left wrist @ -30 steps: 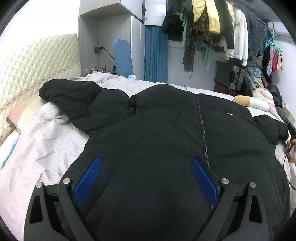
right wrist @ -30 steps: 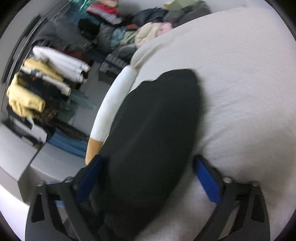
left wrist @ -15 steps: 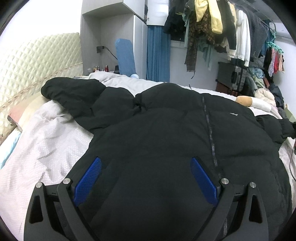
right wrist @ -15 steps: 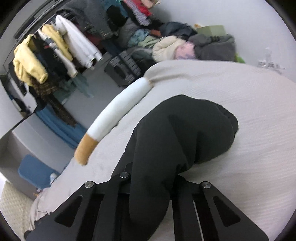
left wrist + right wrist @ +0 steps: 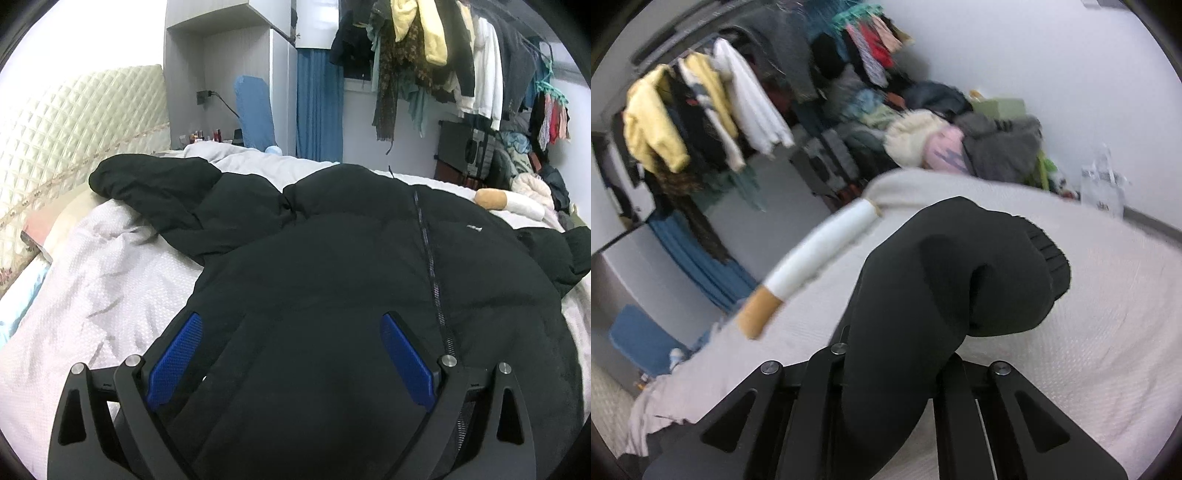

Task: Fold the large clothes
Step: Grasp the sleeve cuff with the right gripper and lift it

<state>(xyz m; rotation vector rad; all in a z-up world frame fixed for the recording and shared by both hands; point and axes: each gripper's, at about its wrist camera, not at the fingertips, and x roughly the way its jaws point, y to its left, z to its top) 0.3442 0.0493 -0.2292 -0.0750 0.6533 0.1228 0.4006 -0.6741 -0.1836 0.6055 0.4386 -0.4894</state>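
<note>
Left wrist view, garment: the black quilted puffer jacket (image 5: 369, 295) lies front-up, zipped, spread across the bed, one sleeve (image 5: 155, 188) stretched toward the headboard.
Left wrist view, left gripper (image 5: 291, 354): its blue-padded fingers (image 5: 177, 354) stand wide apart over the jacket's lower body, gripping nothing; this hand has barely shifted from a second ago.
Left wrist view, change: the jacket's far-side sleeve (image 5: 565, 254) now bunches up at the frame's edge, where before it lay flatter.
Right wrist view, right gripper (image 5: 890, 373): its fingers, open around the sleeve a second ago, are now together and clamped on the black sleeve (image 5: 945, 288) near the ribbed knit cuff (image 5: 1049, 254).
Right wrist view, change: the sleeve end has risen off the bedding and droops over the fingers, cuff hanging forward.
Meaning for the task: the first fold looks begun; the sleeve is probably to be carried across the jacket's chest, while the body and other sleeve remain unfolded.
Surface: a pale grey textured bedsheet (image 5: 92, 295) over a soft bed, rumpled near the cream quilted headboard (image 5: 74, 122); a white-and-tan cigarette-shaped bolster pillow (image 5: 812, 262) lies just beside the lifted sleeve.
Room: a crowded hanging clothes rail (image 5: 443, 55), blue curtain (image 5: 319, 107), and heaped clothing (image 5: 923, 136) against the white wall.
</note>
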